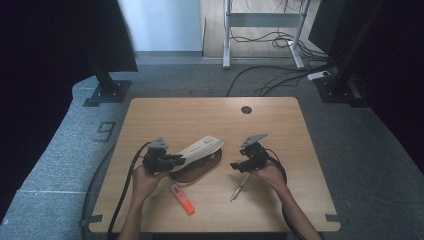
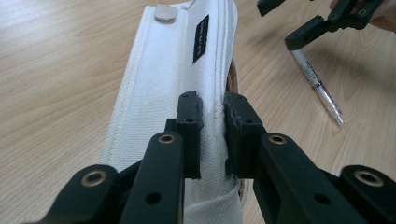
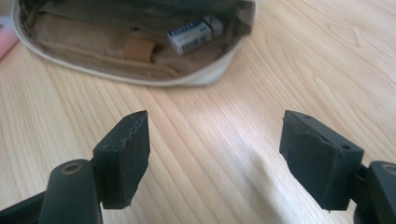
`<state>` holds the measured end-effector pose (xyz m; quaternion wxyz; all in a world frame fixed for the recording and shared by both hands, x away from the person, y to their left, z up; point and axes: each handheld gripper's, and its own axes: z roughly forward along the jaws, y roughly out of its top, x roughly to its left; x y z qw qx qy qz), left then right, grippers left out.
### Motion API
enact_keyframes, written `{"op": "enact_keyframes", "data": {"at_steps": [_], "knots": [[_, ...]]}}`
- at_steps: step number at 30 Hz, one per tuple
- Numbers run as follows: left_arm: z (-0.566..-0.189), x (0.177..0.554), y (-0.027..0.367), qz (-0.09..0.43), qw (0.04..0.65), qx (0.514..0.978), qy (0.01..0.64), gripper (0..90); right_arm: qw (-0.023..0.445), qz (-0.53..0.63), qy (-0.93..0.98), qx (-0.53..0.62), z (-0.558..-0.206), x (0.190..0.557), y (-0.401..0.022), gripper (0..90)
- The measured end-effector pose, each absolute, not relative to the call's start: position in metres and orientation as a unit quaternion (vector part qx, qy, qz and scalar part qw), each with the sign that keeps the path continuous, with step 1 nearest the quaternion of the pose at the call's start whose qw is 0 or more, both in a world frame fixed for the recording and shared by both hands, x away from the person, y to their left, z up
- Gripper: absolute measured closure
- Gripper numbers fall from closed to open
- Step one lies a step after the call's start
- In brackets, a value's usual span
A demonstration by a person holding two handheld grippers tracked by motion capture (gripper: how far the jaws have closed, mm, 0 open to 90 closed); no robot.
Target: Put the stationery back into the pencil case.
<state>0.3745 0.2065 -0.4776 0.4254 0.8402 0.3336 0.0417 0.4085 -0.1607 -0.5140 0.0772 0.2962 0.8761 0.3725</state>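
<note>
The wooden surface [image 1: 280, 200] carries a cream pencil case [image 1: 197, 159] near its middle. The case lies open: its flap [image 2: 173, 84] is lifted up, and the brown inside faces the right gripper [image 1: 239, 166].

The left gripper [image 1: 177, 160] has its fingers [image 2: 190, 126] closed on the edge of this flap and holds it raised. The right gripper is just beside the case, above the bare wood; its fingers [image 3: 126, 154] stand wide apart and nothing is between them.

Inside the case I see a small white eraser [image 3: 189, 35] with a blue label and a tan loop [image 3: 139, 48]; the deeper part is too dark to read.

A clear pen [image 1: 240, 186] lies on the surface below the right gripper, and an orange highlighter [image 1: 182, 199] lies just in front of the case.

I think the pen or the highlighter should go in next. The risk is that the flap slips from the thin pinch and falls over the opening. Also, a round pen can roll away if the fingers close on it off-centre, or one end can catch on the rim of the case.
</note>
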Motion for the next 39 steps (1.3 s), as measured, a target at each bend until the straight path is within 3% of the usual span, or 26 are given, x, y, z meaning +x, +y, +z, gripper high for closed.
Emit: {"op": "enact_keyframes", "data": {"at_steps": [18, 31, 39], "knots": [[-0.477, 0.374, 0.206, 0.042, 0.423, 0.842, 0.333, 76.9, 0.063, 0.364, 0.883, 0.289, -0.528, 0.379, -0.193, 26.0], [-0.478, 0.374, 0.206, 0.041, 0.422, 0.842, 0.332, 76.8, 0.057, 0.347, 0.897, 0.269, -0.539, 0.378, -0.189, 27.7], [-0.477, 0.374, 0.206, 0.040, 0.422, 0.843, 0.332, 76.8, 0.091, 0.336, 0.901, 0.259, -0.539, 0.376, -0.180, 40.0]]}}
